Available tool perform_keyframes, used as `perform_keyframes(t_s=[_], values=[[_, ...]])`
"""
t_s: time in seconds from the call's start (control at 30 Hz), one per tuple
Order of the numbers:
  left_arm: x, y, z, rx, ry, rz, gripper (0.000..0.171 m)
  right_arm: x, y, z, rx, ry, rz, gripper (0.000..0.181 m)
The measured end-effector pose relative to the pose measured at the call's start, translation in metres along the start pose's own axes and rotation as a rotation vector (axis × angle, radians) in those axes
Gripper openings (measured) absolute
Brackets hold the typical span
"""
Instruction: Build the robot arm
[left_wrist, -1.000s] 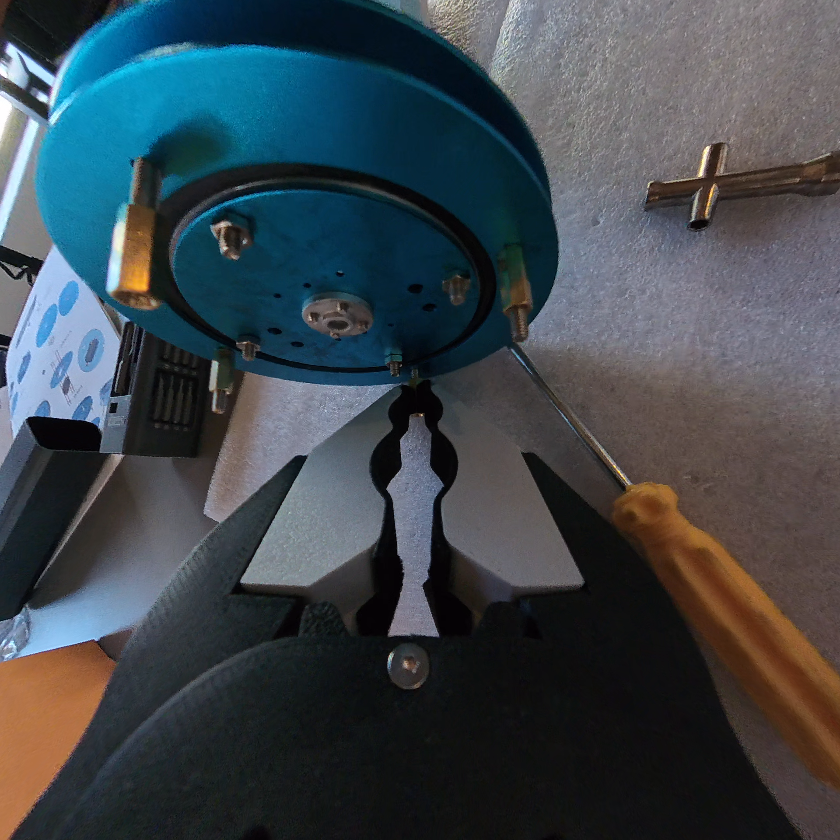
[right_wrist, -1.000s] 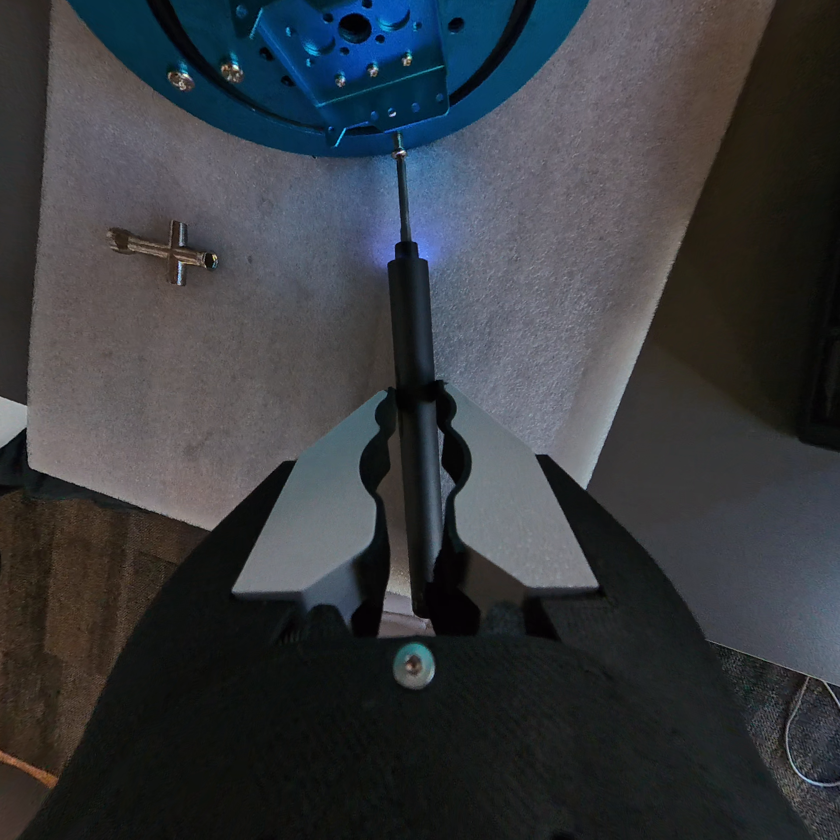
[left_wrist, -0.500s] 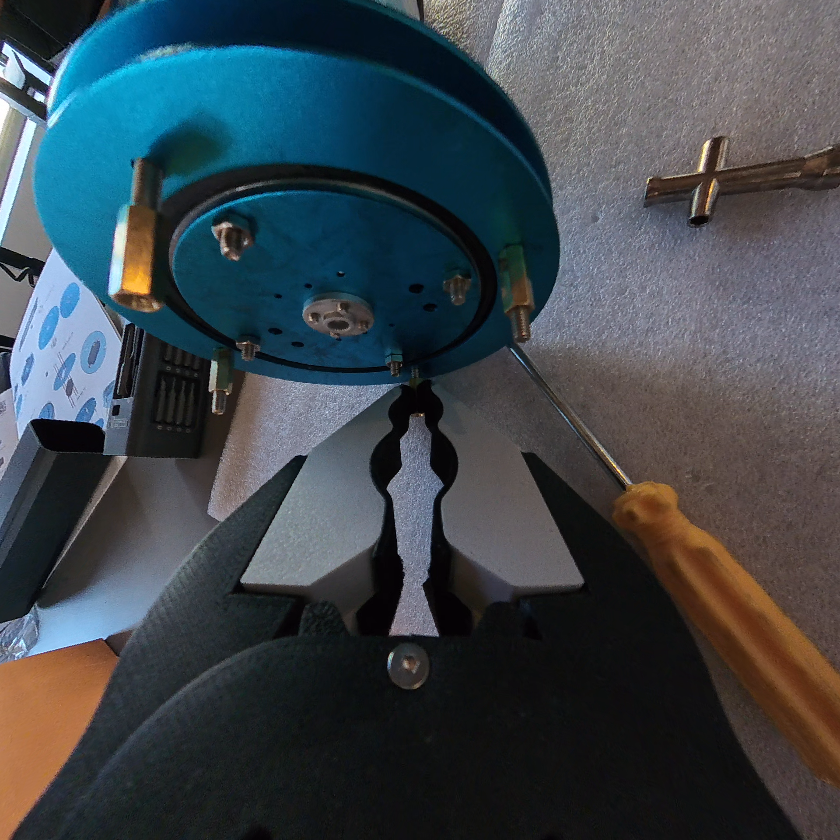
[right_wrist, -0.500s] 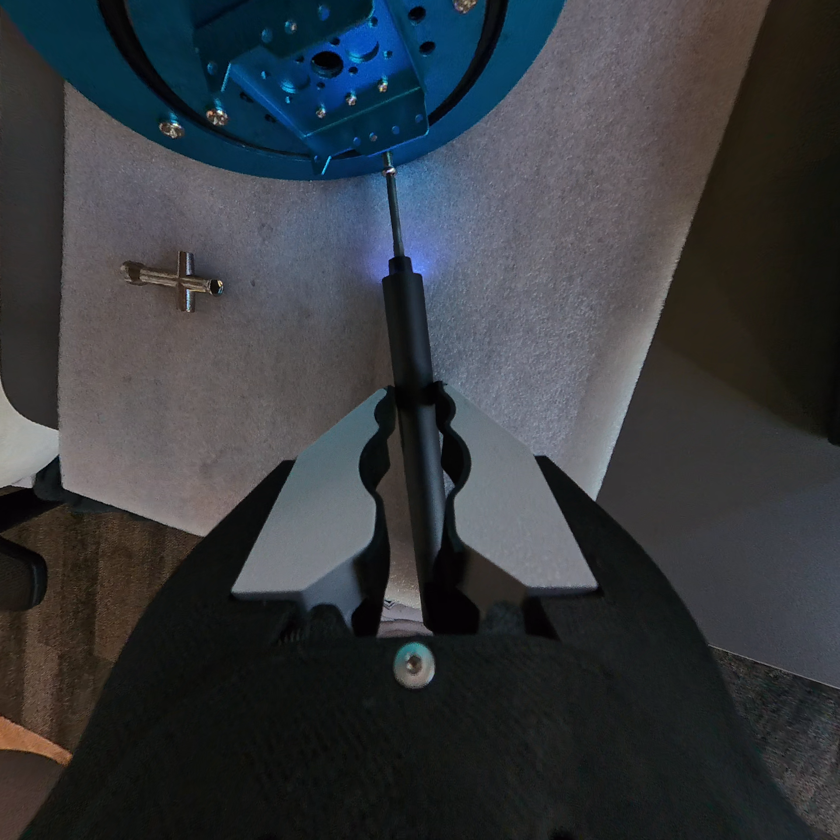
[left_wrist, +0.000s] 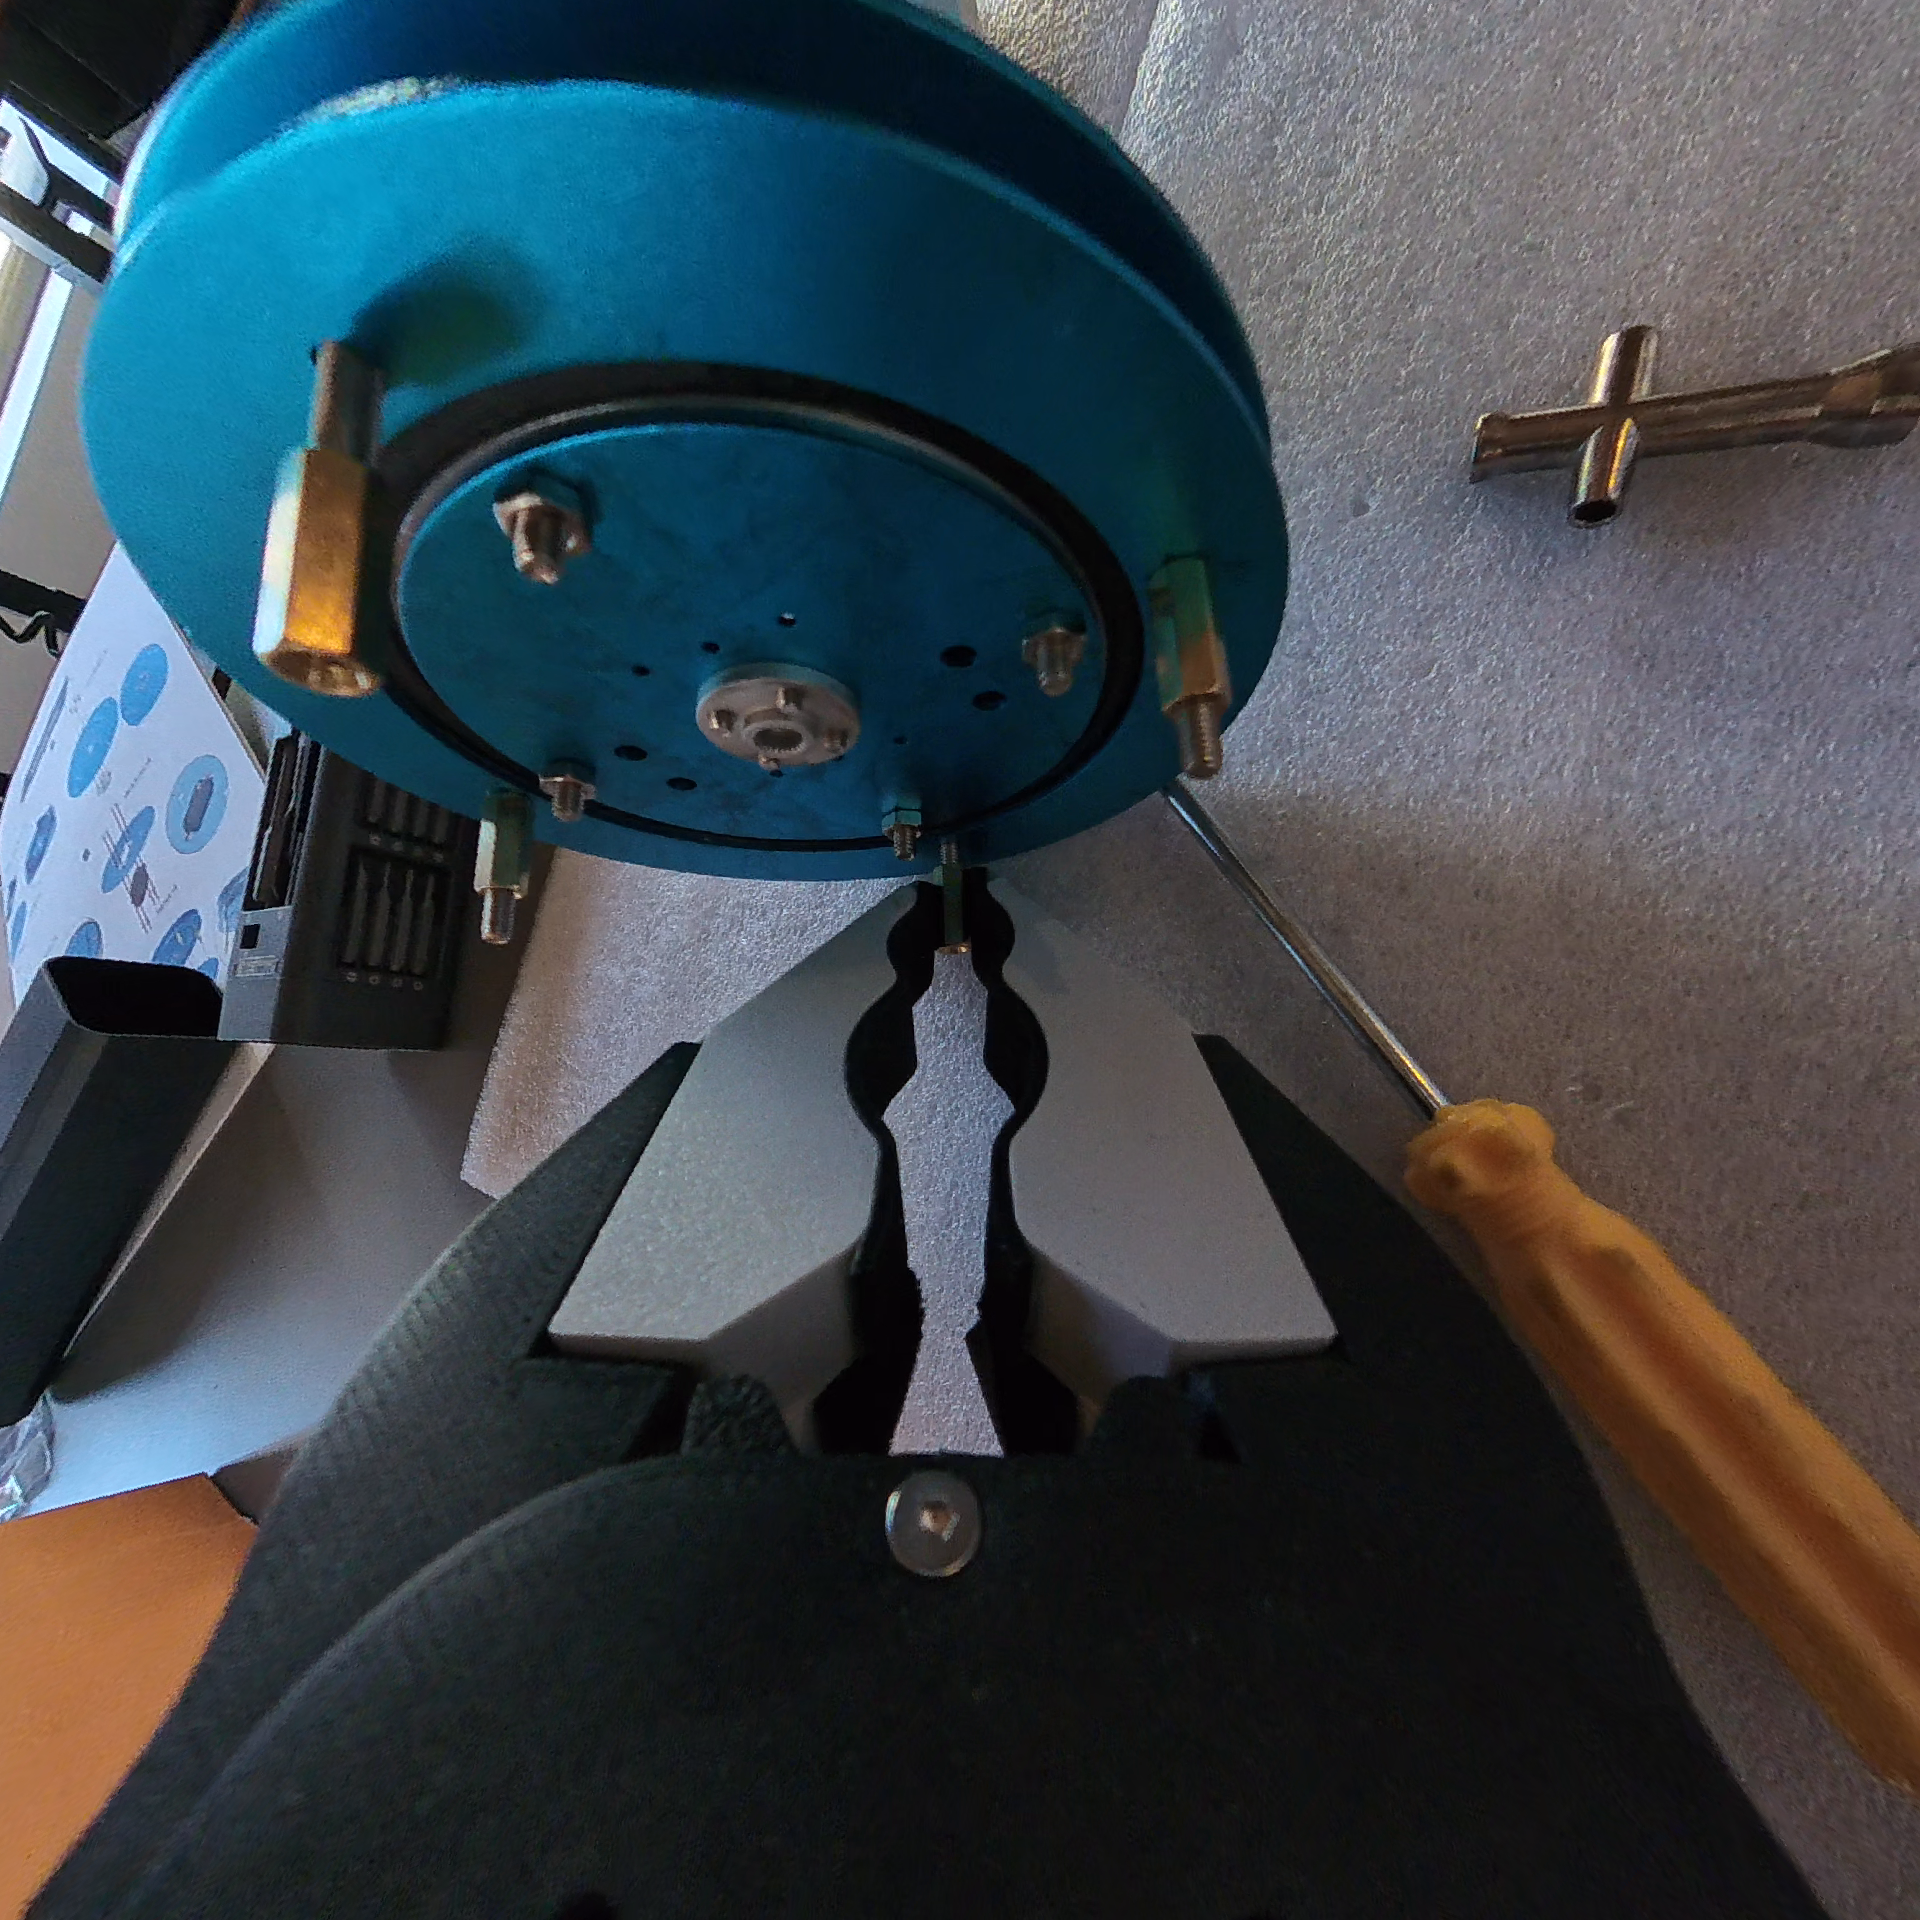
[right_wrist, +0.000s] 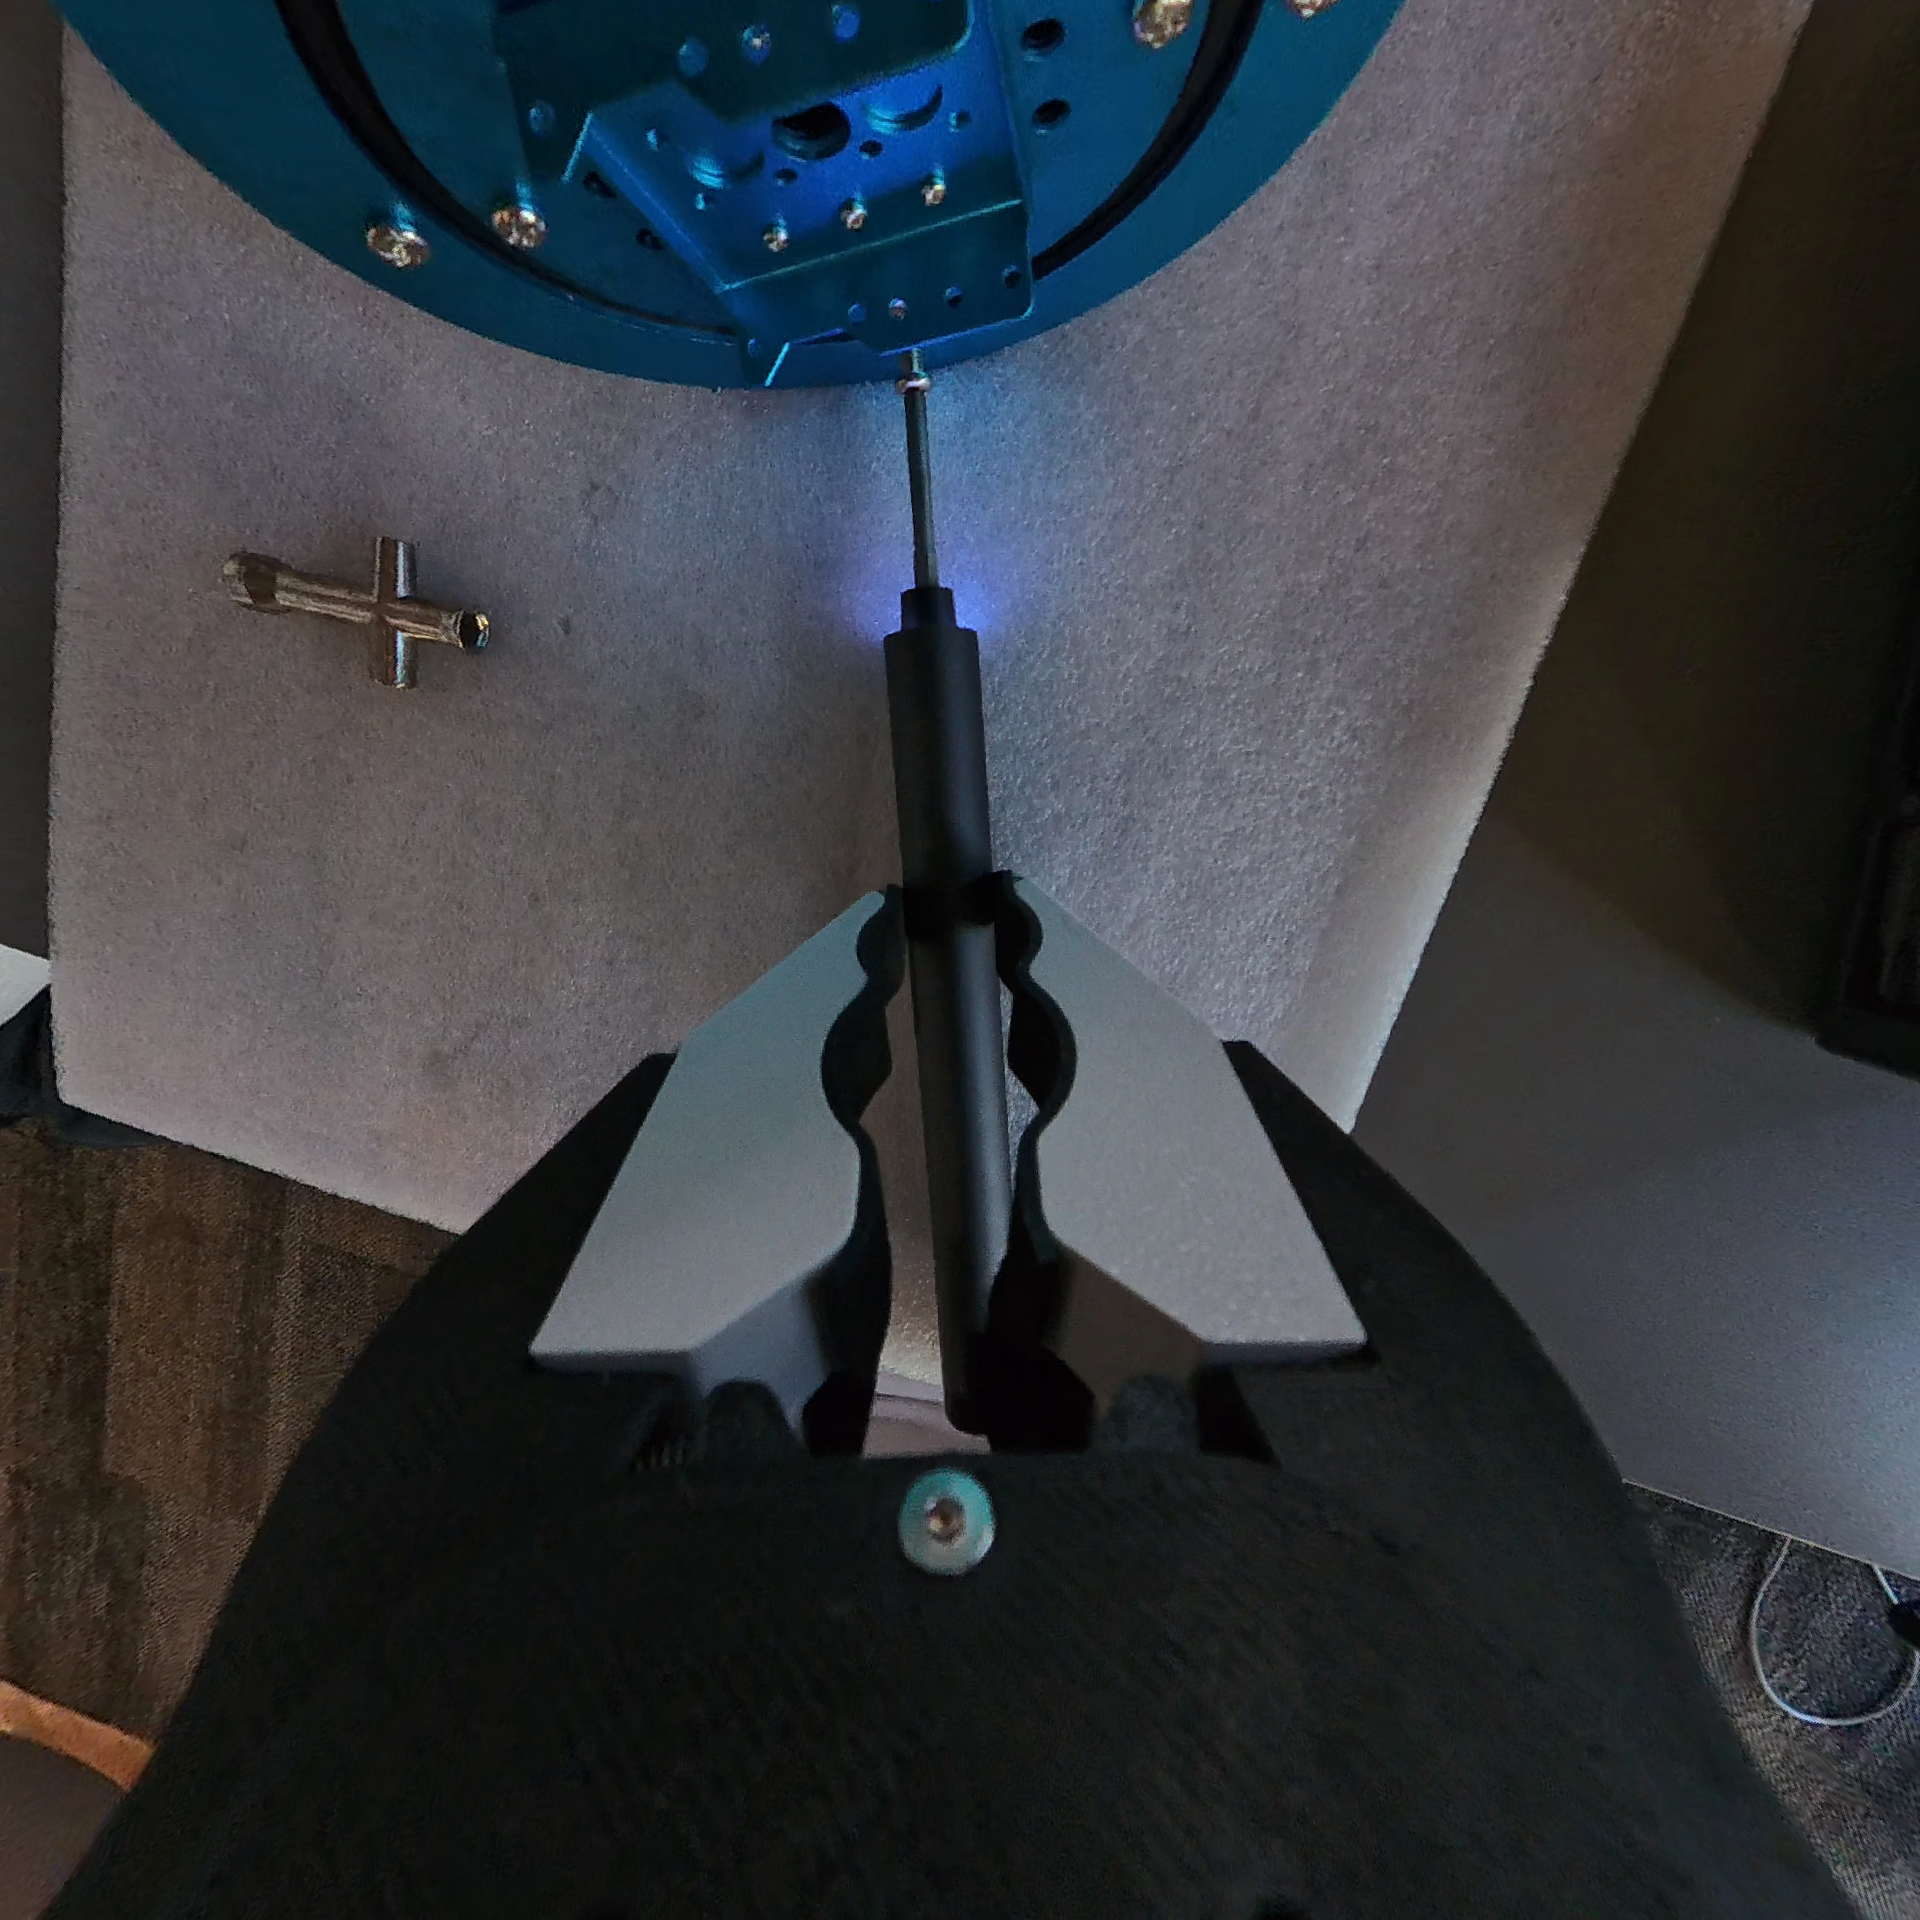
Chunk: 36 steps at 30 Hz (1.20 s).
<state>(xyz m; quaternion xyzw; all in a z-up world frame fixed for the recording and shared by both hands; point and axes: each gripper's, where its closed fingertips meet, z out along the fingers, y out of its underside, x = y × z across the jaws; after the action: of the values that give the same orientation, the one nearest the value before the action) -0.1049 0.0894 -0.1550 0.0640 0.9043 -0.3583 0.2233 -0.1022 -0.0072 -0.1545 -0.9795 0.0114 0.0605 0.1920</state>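
black case (left_wrist: 343, 935) holding screwdriver bits

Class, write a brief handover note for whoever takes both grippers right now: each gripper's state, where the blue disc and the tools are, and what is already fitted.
Left gripper: shut on a small brass standoff at the blue disc's lower rim.
Right gripper: shut on a black powered screwdriver, whose bit meets a small screw at the disc's edge.
Fitted: three other standoffs stand on the disc's face.
On the grey foam mat: cross wrench and yellow-handled screwdriver, both untouched.
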Motion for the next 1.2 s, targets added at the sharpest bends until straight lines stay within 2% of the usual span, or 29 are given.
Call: perform_keyframes(t_s=[0.7,0.93,1.07,1.2], values=[[0.0007,-0.0008,-0.0005,-0.022,0.008,-0.002,0.004,0.0019,-0.0003,0.0001,0.017,-0.008,-0.014,0.016],[-0.0014,0.001,-0.0042,-0.045,0.027,0.004,0.005,0.0018,0.0003,-0.0004,-0.007,0.005,-0.021,0.016],[-0.0038,-0.0005,-0.0041,-0.043,-0.008,0.012,0.004,0.0015,0.0008,-0.0012,-0.017,0.015,-0.011,0.016],[-0.0042,-0.0007,-0.0035,-0.054,-0.02,0.017,0.004,0.0,0.0012,-0.0022,-0.082,0.028,0.018,0.015]])
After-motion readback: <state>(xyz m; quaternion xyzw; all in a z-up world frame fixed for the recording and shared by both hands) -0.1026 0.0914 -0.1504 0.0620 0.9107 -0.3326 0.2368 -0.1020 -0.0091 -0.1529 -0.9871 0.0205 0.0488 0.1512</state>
